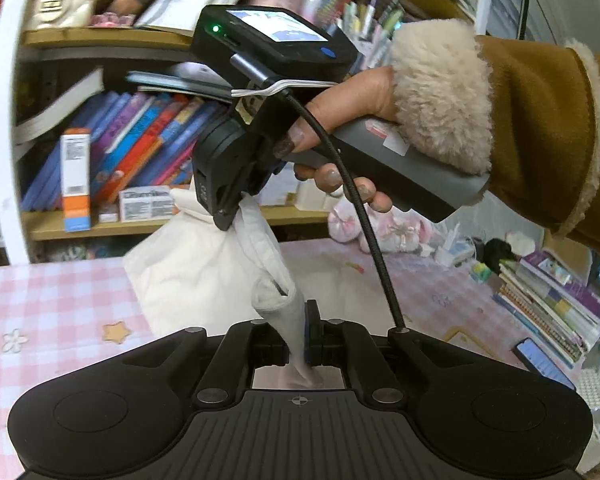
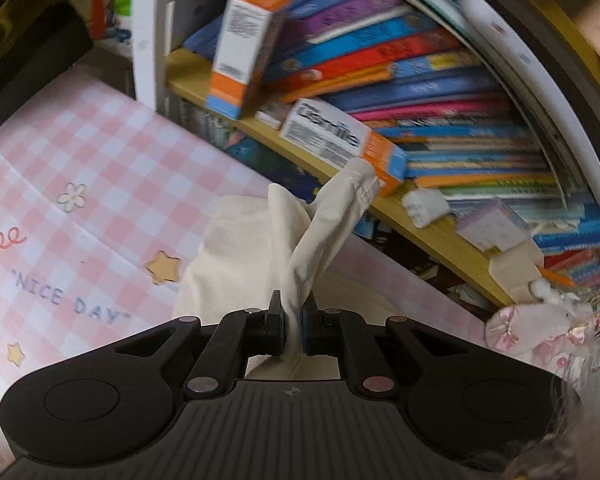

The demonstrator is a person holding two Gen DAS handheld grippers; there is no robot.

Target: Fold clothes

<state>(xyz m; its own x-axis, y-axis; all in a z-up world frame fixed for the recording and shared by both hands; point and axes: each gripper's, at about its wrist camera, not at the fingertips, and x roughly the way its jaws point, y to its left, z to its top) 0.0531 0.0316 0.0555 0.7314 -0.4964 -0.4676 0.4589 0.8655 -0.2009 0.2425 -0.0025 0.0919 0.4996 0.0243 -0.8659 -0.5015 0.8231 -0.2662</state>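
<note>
Cloth [image 1: 204,264], white and soft, hangs above the pink checked table [image 1: 52,304]. Your left gripper [image 1: 300,332] pinches one edge tight, and your right gripper [image 2: 292,320] pinches another edge.

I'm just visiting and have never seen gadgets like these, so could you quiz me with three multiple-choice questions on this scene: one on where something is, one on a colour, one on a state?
1. Where does the orange and white box stand?
A. on the wooden shelf
B. on the tablecloth
C. in a hand

2. What colour is the garment?
A. navy
B. white
C. green

3. How are the left gripper and right gripper?
A. both open
B. one open
C. both shut on cloth

Answers: 1 A, it stands upright beside the books. 2 B, white cloth hangs over the pink checked tablecloth. 3 C, cloth is pinched between each pair of fingers.
</note>
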